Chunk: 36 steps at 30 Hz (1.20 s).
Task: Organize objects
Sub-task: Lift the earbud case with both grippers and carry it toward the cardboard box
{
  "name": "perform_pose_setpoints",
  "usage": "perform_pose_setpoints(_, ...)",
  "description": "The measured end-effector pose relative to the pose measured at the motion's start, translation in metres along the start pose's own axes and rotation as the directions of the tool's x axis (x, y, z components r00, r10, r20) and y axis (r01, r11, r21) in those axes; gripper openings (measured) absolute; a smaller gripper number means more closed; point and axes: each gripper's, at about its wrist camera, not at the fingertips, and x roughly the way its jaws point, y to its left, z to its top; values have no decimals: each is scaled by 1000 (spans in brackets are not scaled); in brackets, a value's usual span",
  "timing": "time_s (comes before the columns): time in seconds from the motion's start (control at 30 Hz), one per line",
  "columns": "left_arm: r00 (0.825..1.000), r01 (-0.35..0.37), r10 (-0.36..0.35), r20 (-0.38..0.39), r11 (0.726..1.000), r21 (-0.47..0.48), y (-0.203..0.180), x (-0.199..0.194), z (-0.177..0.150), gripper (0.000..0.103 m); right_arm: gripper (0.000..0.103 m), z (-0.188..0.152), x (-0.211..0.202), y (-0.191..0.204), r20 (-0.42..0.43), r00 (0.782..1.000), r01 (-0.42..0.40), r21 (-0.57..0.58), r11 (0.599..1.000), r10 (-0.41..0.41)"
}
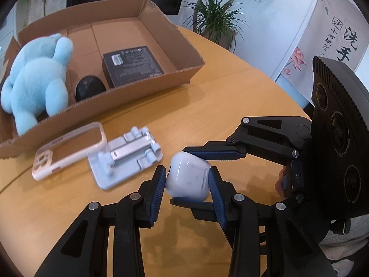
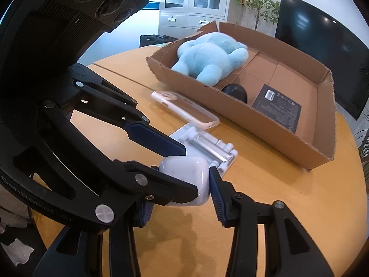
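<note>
A white earbud case [image 1: 188, 179] is held above the round wooden table [image 1: 207, 120]. My left gripper [image 1: 188, 182] is shut on its sides. My right gripper [image 1: 184, 175] comes in from the right and is shut on its top and bottom. In the right wrist view both grippers close on the same case [image 2: 184, 173], the right gripper [image 2: 182, 182] from below and the left gripper [image 2: 184, 173] from the left. A pale blue phone stand [image 1: 126, 157] and a clear phone case [image 1: 69, 150] lie just beyond.
An open cardboard box [image 1: 147, 85] at the back holds a blue plush toy [image 1: 37, 76], a black round object [image 1: 90, 87] and a black box [image 1: 131, 65]. A monitor [image 2: 322, 53], plants and a cabinet stand behind the table.
</note>
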Motion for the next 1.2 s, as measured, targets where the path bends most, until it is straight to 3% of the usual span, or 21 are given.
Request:
perform_pose_setpoints(0.37, 1000, 2, -3, 16, 999, 51, -5, 0, 24, 36, 41, 11, -5, -16, 22, 998, 51, -9, 999, -50)
perform_pose_setpoints(1.2, 995, 86, -93, 44, 988, 127, -5, 13, 73, 36, 41, 29, -12, -53, -2, 987, 162, 22, 987, -162)
